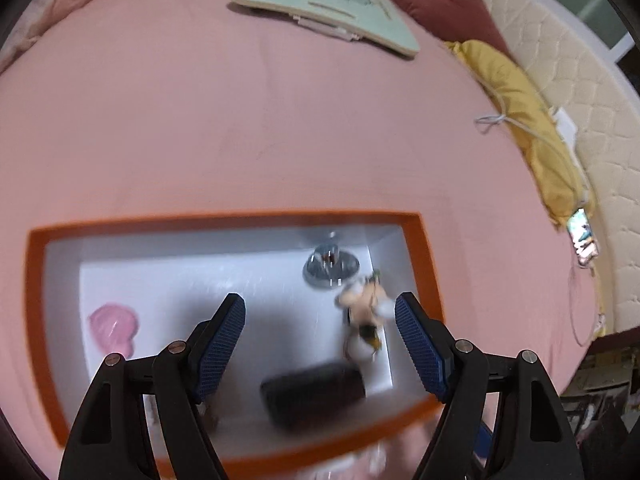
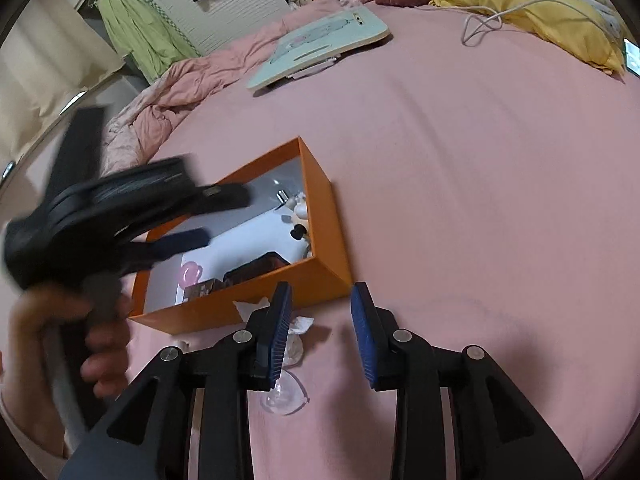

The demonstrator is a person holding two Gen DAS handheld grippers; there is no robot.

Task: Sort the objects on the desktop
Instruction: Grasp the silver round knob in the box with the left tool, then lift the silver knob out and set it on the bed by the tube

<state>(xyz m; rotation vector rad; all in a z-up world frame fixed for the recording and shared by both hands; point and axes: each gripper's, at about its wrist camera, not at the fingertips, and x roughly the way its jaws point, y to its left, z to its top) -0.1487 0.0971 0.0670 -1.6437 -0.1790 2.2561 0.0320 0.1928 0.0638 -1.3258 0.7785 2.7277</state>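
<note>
Two items were left outside: a clear plastic piece [image 2: 285, 398] and crumpled tissue [image 2: 298, 326] by the right gripper [image 2: 322, 334], jaws apart, empty. I'd close low on one. Beyond, left gripper [image 1: 320, 344] hung spread over the orange box [image 1: 224, 218], empty too.

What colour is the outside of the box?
Orange box, white inside; the right wrist view shows it best.

No text, label, brand or number can be read in either view. The pale green flat board [image 2: 320, 46] on the bed at twelve o'clock carries a printed picture, and the lit phone screen [image 1: 585, 240] at three o'clock is too blurred to read.
</note>
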